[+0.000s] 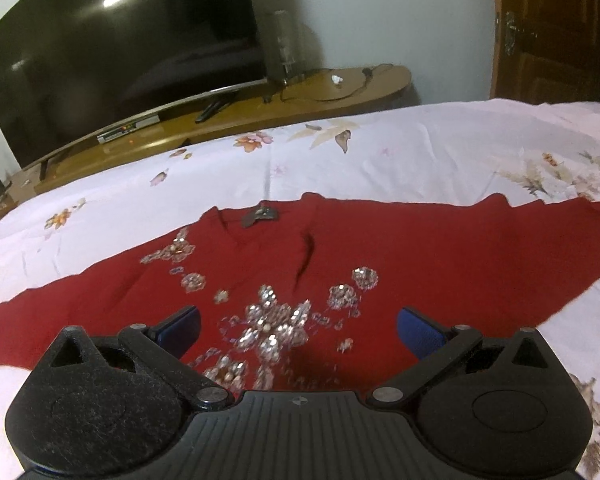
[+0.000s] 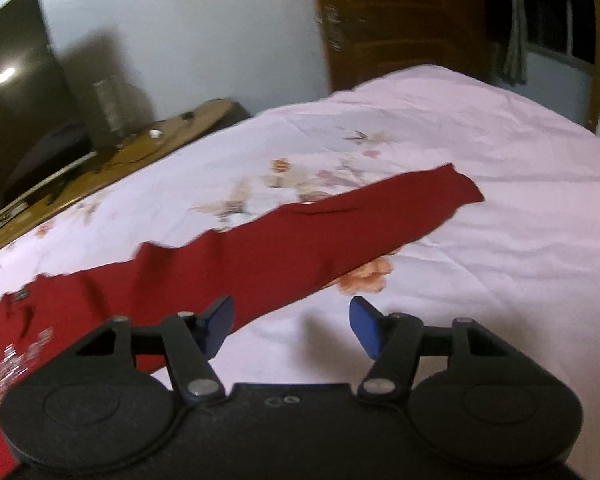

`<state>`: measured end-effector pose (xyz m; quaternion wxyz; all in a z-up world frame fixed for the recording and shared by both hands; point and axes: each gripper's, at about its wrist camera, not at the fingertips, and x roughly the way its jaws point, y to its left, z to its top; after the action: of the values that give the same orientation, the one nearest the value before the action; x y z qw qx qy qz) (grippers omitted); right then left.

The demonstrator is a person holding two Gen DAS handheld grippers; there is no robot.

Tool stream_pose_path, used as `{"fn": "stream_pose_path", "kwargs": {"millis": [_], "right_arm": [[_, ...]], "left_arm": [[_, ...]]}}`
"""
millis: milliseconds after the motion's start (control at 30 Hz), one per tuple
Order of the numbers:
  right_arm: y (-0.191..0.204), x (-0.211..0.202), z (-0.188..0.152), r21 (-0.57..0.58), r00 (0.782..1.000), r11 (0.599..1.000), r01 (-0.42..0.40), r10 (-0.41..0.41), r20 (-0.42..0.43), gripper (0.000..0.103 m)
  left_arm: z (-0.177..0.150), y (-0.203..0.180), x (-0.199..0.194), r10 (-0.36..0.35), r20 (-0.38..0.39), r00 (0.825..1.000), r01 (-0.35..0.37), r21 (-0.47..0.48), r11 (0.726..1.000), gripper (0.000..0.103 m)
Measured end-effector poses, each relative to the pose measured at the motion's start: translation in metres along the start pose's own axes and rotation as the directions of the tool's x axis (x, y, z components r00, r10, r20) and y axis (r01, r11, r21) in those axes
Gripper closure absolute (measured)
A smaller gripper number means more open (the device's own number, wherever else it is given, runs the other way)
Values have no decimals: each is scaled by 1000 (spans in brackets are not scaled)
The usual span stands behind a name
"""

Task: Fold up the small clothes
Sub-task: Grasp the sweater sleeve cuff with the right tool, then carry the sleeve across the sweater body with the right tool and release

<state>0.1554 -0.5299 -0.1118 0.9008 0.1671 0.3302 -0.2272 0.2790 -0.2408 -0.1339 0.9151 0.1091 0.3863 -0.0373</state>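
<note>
A red long-sleeved top (image 1: 400, 264) lies spread flat on the bed, front up, with silver sequin flowers (image 1: 274, 326) on its chest and a neck label (image 1: 260, 215) at the far edge. My left gripper (image 1: 298, 330) is open and empty, held just above the sequined chest. In the right wrist view the top's right sleeve (image 2: 340, 220) stretches out to the right across the sheet. My right gripper (image 2: 292, 326) is open and empty, over the sheet just below that sleeve, its left finger (image 2: 218, 320) over the red fabric's edge.
The bed carries a pale pink floral sheet (image 1: 420, 148). Beyond it stand a wooden TV stand (image 1: 228, 116) with a large dark TV (image 1: 112, 60), a remote and cables. A brown wooden door (image 1: 556, 28) is at the far right.
</note>
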Motion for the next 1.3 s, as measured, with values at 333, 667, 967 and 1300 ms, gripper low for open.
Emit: {"fn": "stream_pose_path", "kwargs": {"millis": [333,667,967,1300], "right_arm": [[-40,68,24,82,997,995,61,-56,-58,58],[-79,105,44,213,994,971,107,-98,-52,67],[-55,97,52,116,994,989,96,-102,43,96],[108,25,26,-218,962,950,-221,250,113,96]], "left_arm": [[14,-11,50,17,-56,998,-18,-15,1000,0],[17,1,72,33,-83,996,-36,-37,999,0],[14,26,69,37,-63,997,-40,-51,998,0],[3,97,38,95,-22,995,-97,-107,989,0]]}}
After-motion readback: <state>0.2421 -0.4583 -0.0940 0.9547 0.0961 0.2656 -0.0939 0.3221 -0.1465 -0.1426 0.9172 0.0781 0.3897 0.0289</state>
